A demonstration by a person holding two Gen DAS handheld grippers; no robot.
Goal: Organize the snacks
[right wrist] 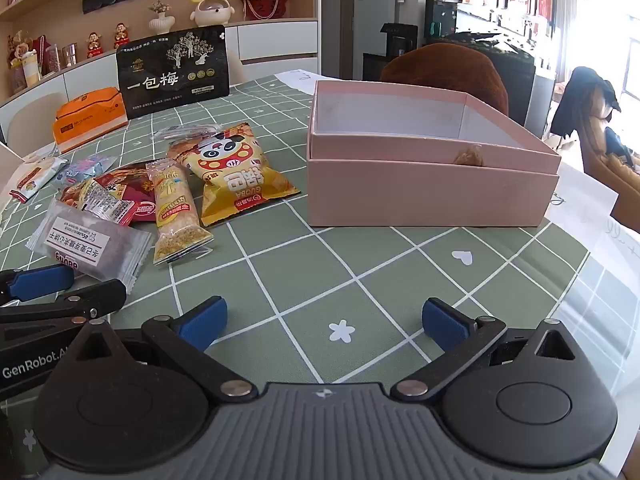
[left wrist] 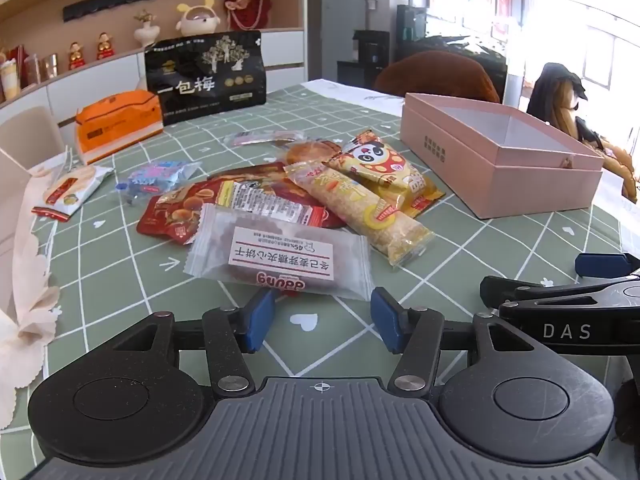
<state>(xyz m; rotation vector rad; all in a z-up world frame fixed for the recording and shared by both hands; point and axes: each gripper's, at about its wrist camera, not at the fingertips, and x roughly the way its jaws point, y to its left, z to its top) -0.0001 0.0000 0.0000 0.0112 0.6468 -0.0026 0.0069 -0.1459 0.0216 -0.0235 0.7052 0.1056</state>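
Observation:
A pile of snack packets lies on the green checked tablecloth. Nearest is a frosted biscuit packet, then a long yellow grain bar, a yellow panda packet and a red packet. An open pink box stands to their right and looks empty in the right wrist view. My left gripper is open and empty just in front of the biscuit packet. My right gripper is open and empty over bare cloth in front of the box.
A black plum bag and an orange pack stand at the table's far side. Small packets lie at the left. A brown chair sits behind the box. White paper lies at the right edge.

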